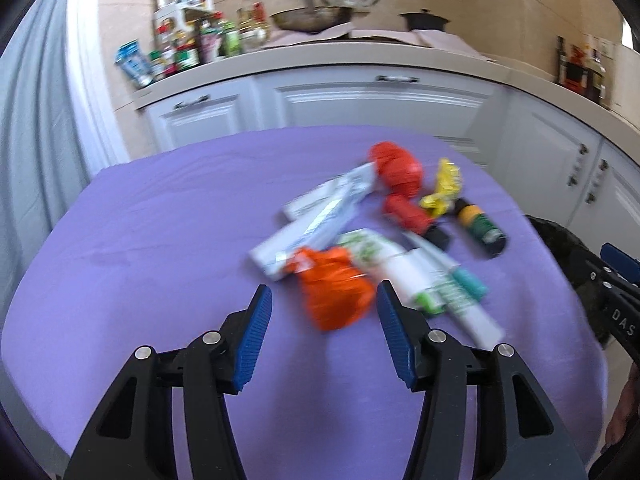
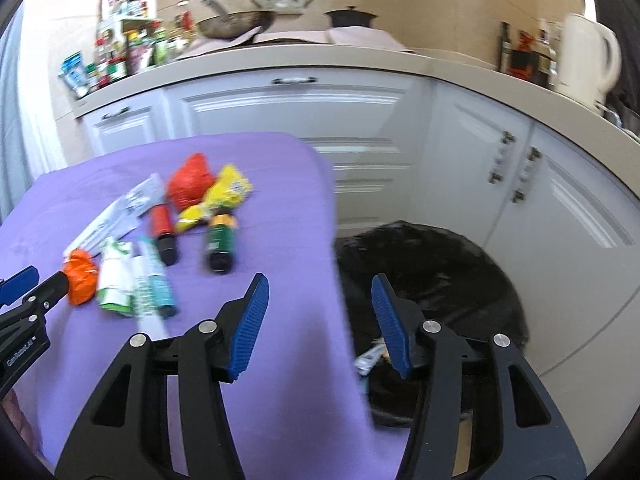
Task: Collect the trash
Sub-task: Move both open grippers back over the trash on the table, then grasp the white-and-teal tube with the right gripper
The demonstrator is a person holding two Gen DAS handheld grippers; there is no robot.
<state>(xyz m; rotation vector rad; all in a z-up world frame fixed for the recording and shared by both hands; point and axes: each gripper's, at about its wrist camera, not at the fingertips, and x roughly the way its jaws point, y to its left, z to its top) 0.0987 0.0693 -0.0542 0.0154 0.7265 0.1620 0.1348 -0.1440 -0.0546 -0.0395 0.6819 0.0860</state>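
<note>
A pile of trash lies on the purple table point(image 1: 140, 248). In the left wrist view my left gripper point(image 1: 324, 308) is open, its blue pads either side of a crumpled orange wrapper point(image 1: 336, 292). Behind it lie white tubes point(image 1: 320, 216), a green-white packet point(image 1: 432, 280), red wrappers point(image 1: 400, 172), a yellow wrapper point(image 1: 444, 188) and a dark bottle point(image 1: 482, 226). My right gripper point(image 2: 320, 308) is open and empty over the table's right edge, beside a black-lined trash bin point(image 2: 440, 264). The orange wrapper point(image 2: 82, 272) and dark bottle point(image 2: 220, 240) also show in the right wrist view.
White kitchen cabinets point(image 2: 320, 112) and a counter with bottles, a wok and a kettle point(image 2: 584, 60) stand behind the table. The bin holds a small piece of trash point(image 2: 370, 358). The right gripper's arm point(image 1: 616, 292) shows at the right edge of the left wrist view.
</note>
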